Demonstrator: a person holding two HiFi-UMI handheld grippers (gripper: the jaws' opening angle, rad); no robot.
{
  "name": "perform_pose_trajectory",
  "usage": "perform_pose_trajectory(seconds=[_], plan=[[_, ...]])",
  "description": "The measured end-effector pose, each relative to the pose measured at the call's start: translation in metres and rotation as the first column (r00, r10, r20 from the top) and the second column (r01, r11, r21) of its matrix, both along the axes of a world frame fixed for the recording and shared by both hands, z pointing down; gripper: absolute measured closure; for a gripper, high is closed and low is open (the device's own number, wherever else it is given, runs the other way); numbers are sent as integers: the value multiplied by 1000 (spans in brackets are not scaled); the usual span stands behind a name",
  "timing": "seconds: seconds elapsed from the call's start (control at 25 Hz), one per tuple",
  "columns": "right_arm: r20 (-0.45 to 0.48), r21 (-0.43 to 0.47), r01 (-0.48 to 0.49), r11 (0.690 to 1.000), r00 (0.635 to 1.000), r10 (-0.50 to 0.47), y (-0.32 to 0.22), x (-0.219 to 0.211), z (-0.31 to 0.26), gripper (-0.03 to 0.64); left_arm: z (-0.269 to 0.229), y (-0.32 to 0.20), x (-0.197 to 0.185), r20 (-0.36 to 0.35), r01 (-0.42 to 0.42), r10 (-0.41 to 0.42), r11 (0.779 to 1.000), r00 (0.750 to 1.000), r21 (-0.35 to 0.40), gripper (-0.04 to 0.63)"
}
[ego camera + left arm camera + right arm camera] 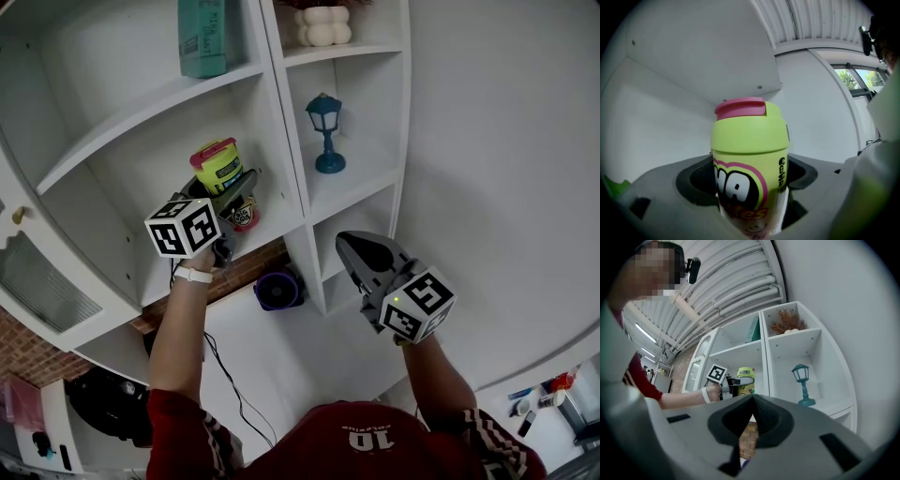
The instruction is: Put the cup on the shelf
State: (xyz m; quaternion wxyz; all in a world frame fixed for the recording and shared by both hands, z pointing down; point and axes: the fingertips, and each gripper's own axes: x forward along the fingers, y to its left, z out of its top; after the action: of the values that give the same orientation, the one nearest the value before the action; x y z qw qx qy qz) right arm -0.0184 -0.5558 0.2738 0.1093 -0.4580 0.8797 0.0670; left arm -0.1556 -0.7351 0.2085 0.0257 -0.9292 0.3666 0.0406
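My left gripper (239, 192) is clamped on the yellow-green cup (749, 154) with the pink lid, jaws pressed against its lower sides. They cover its base, so I cannot tell whether it touches the shelf board. The cup is upright inside the white shelf unit (112, 202), in the compartment left of the one holding the teal lantern (325, 131). A small red-trimmed thing (246, 215) just beside my gripper is too hidden to name. My right gripper (354, 246), jaws closed together on nothing, hangs lower, well apart from the cup.
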Motion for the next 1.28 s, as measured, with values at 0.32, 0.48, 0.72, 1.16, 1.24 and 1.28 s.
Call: perform_pose_trajectory(seconds=[0.32, 0.48, 0.72, 1.16, 1.24, 1.28], plan=[[2, -18, -13, 1000, 1000, 13, -3, 4, 8, 612, 15, -20, 9, 9, 15, -14, 999, 1000, -32, 187], [4, -25, -18, 1000, 1000, 18, -2, 7, 9, 612, 21, -23, 11, 21, 21, -20, 999, 1000, -29, 187], [12, -23, -18, 1000, 1000, 19, 0, 6, 9, 612, 22, -23, 16, 42, 15, -14, 1000, 999, -17, 187], [10, -29, -6, 1000, 1000, 6, 10, -1, 14, 612, 23, -21, 15, 64, 28, -27, 1000, 998, -13, 187], [9, -31, -6, 999, 1000, 7, 12, 0, 16, 612, 23, -20, 13, 57, 33, -32, 999, 998, -14, 186], [10, -33, -7, 999, 1000, 8, 13, 1, 16, 612, 23, -20, 12, 54, 36, -35, 999, 998, -13, 186]])
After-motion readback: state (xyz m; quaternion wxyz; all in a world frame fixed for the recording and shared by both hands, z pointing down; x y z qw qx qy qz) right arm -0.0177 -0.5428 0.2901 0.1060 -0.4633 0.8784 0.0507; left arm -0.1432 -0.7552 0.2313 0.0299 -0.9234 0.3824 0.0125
